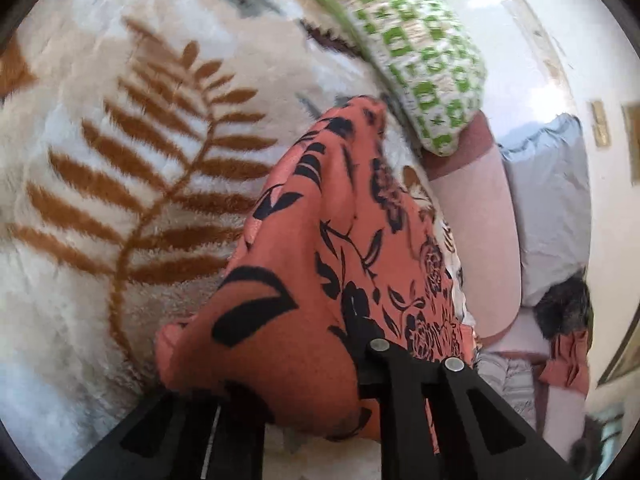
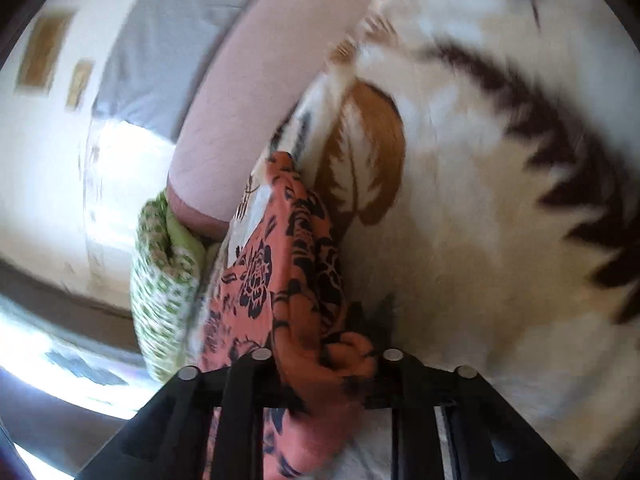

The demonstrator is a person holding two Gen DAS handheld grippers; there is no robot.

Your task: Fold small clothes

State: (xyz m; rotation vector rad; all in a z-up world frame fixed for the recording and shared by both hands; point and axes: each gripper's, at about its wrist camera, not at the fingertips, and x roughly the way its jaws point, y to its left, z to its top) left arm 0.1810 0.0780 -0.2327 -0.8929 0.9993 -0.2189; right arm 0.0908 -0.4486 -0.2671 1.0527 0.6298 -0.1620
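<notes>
A salmon-pink garment with a black flower print (image 1: 320, 248) stretches away from my left gripper (image 1: 304, 392) over the fluffy blanket. The cloth is bunched between the black fingers (image 1: 404, 384) and drapes over the left one, so this gripper is shut on it. In the right wrist view the same garment (image 2: 280, 264) runs up from my right gripper (image 2: 324, 364). A wad of it is pinched between the two fingers (image 2: 248, 384), so that gripper is shut on it as well. The right wrist view is blurred.
The cream blanket with brown fern leaves (image 1: 132, 168) covers the bed. A green-and-white patterned cushion (image 1: 420, 52) lies at the bed's edge, beside a pink padded side (image 1: 476, 240). Beyond it are a pale blue cloth (image 1: 548, 208) and white floor (image 1: 520, 20).
</notes>
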